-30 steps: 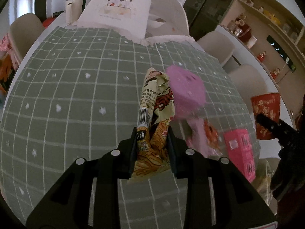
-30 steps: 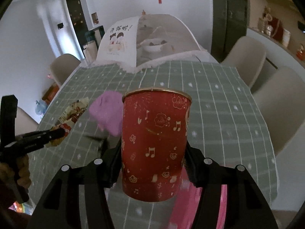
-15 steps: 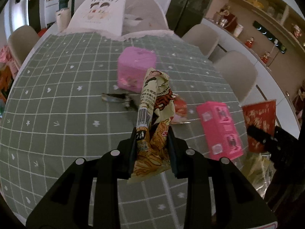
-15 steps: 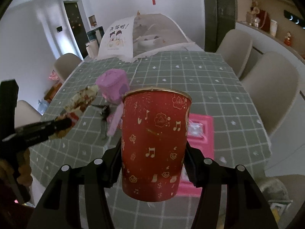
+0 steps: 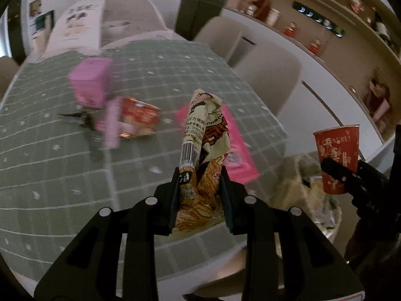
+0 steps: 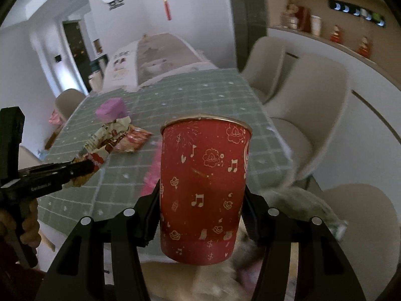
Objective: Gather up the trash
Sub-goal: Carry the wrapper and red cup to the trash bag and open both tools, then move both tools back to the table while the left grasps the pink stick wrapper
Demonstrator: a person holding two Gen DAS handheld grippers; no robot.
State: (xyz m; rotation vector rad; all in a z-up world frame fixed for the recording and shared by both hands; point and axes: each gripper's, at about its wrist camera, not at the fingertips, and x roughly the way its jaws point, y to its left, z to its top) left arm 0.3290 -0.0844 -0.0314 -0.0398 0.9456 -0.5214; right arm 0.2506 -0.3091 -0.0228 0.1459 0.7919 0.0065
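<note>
Both grippers have drawn back toward the near edge of the table (image 5: 62,155) since a moment ago, and a bag-lined bin (image 5: 323,210) now shows below the right one. The left gripper (image 5: 200,178) is clenched on a crumpled noodle wrapper (image 5: 205,135); the right gripper (image 6: 201,195) clamps an upright red paper cup (image 6: 204,188) beyond the table's near right corner. The pink box (image 5: 91,84), orange packet (image 5: 136,118) and flat pink carton (image 5: 238,155) left on the cloth are blurred; the cup hides most of the carton from the right.
</note>
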